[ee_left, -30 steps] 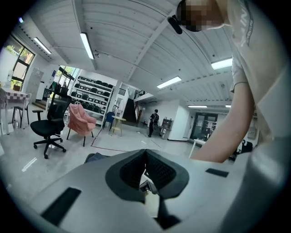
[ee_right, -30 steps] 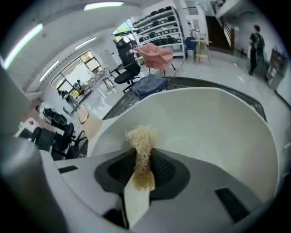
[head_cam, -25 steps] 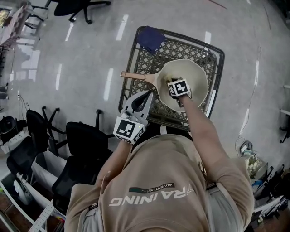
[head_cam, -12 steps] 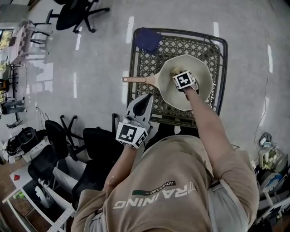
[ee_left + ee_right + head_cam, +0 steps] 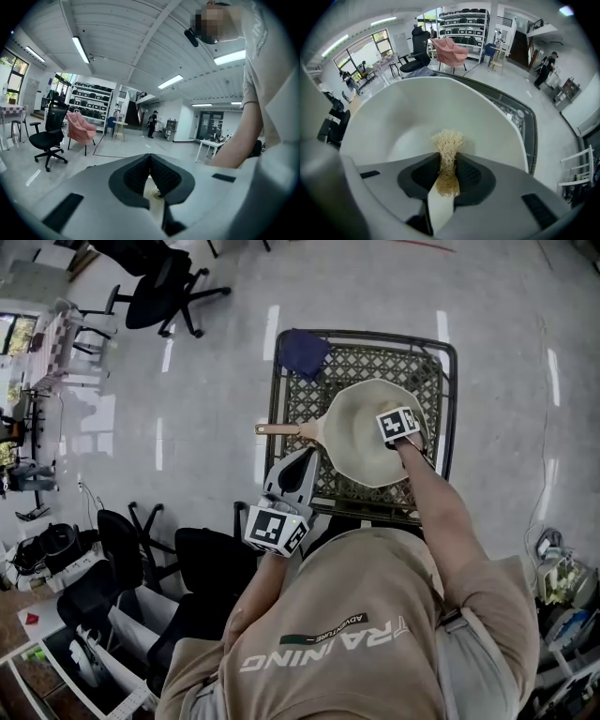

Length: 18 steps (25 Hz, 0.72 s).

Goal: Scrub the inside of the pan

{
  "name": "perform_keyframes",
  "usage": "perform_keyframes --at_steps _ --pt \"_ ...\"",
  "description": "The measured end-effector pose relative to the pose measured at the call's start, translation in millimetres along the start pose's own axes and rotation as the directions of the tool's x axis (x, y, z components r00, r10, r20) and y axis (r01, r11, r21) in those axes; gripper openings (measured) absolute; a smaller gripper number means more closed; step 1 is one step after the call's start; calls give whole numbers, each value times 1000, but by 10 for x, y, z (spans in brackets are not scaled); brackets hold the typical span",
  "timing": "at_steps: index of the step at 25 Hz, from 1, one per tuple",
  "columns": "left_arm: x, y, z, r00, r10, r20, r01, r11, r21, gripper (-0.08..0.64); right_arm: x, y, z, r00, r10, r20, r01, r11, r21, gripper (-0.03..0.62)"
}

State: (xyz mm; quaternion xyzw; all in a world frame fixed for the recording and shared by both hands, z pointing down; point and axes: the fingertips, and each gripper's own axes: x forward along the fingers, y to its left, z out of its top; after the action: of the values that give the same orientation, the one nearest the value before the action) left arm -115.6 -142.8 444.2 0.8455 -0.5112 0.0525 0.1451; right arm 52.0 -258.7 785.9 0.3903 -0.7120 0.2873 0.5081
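Clamped in the right gripper (image 5: 449, 165): a tan, fibrous scrubber (image 5: 448, 140), pinched from both sides with the jaws partly closed and the frayed end sticking out past the tips. Pointed steeply down into the cream pan (image 5: 393, 117), with the tuft against or just above the inner wall; cannot tell which. From the head view, placed in the right part of the bowl, near the rim.

Held in the other hand, the left gripper (image 5: 150, 159): closed tip to tip on nothing, roughly level, just beside the pan on its near-left side. Near the tan handle (image 5: 279, 429), with no grip on it.

As for the pan itself: flat on a dark metal lattice counter (image 5: 366, 357), toward the right half, handle pointing left in the head view. On the far-left corner of that counter, 1 dark blue cloth (image 5: 305, 351), well apart from the pan. Around the counter, glossy grey floor (image 5: 187, 352); off to the left, several black office chairs (image 5: 159, 277).
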Motion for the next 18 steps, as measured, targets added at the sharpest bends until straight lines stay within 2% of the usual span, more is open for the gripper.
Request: perform_keyframes --at_steps 3,5,7,9,12,13,16,18 --pt "-36 0 45 1000 9 27 -9 1000 -14 18 -259 195 -125 998 50 -27 -50 999 12 104" --pt "-55 3 60 999 17 42 -16 999 -30 18 -366 447 -146 991 129 -20 -128 992 6 104" --pt "-79 21 56 999 25 46 -23 999 -42 18 -373 849 -59 965 261 26 -261 965 -7 104" --pt "-122 64 40 999 30 40 -29 999 -43 18 -314 1171 -20 943 331 26 -331 944 -18 104" --pt "-263 169 -18 998 66 19 -65 997 -47 18 -106 1513 58 936 353 11 -352 934 -58 104" --pt "-320 198 -38 997 79 10 -78 996 -47 18 -49 1569 52 941 340 -5 -339 938 -67 104" --pt "-436 278 -104 994 106 -8 -106 993 -50 18 99 1433 -21 971 235 -46 -238 969 -65 104" --pt "-471 325 -129 993 118 -5 -118 991 -56 18 164 1305 -66 977 209 -45 -212 975 -72 107"
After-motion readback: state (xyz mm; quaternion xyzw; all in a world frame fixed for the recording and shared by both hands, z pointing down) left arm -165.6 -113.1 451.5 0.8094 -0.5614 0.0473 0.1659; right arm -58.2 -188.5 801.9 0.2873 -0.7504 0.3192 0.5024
